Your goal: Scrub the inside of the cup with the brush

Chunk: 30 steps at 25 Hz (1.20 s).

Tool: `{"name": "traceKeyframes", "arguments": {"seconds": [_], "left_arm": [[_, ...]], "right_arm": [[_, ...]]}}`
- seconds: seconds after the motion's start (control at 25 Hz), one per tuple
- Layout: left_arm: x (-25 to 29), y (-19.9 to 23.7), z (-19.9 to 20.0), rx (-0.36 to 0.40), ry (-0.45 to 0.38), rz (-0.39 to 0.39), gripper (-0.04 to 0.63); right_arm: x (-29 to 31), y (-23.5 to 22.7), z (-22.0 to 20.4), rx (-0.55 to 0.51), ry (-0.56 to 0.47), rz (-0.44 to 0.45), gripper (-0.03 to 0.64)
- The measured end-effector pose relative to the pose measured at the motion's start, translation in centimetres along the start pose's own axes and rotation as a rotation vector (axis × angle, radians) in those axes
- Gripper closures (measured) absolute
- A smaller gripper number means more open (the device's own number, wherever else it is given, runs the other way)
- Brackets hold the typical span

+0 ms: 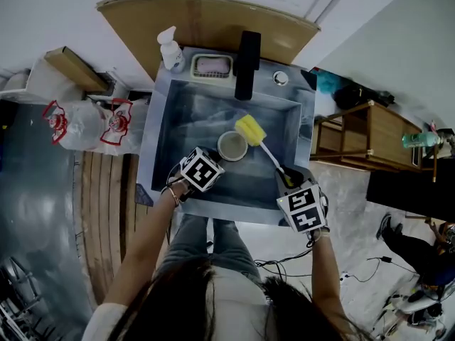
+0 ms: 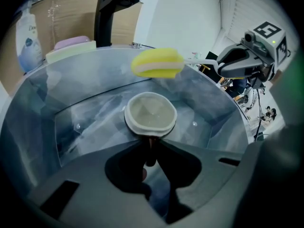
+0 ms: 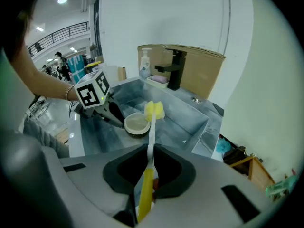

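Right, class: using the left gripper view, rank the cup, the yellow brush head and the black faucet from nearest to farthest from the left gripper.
1. Cup: centre, held by the left gripper.
2. Brush head: just beyond the cup, higher in the view.
3. Faucet: far back, upper left.

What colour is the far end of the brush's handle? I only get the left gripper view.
Observer: Yellow, below a white stem. In the right gripper view, the right gripper has its jaws shut on the brush handle.
Operator: What's next to the sink on the left?
Observer: Clear plastic bags with red print, just left of the sink in the head view.
Operator: And on the other side?
Observer: A wooden shelf.
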<state>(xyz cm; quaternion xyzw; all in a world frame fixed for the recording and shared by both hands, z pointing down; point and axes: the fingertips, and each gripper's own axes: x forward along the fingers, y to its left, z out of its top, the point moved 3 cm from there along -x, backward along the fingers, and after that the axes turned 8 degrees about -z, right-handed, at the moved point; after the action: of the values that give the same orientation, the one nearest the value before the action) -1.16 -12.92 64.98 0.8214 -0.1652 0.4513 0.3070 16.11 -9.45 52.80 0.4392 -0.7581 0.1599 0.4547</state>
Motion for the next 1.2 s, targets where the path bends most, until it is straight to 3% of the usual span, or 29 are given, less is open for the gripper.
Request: {"name": "traceKeyframes", "arguments": {"seconds": [0.44, 1.2], "left_arm": [[0.0, -0.1, 0.0, -0.011, -0.003, -0.018, 0.523], [0.0, -0.2, 0.0, -0.025, -0.006, -0.035, 0.524]], "right_arm": [[-0.5, 2.5, -0.4, -0.196, 0.148, 0.062, 0.56], [1.6, 3.9, 3.5, -0.46, 0.361, 0.104, 0.56]]}}
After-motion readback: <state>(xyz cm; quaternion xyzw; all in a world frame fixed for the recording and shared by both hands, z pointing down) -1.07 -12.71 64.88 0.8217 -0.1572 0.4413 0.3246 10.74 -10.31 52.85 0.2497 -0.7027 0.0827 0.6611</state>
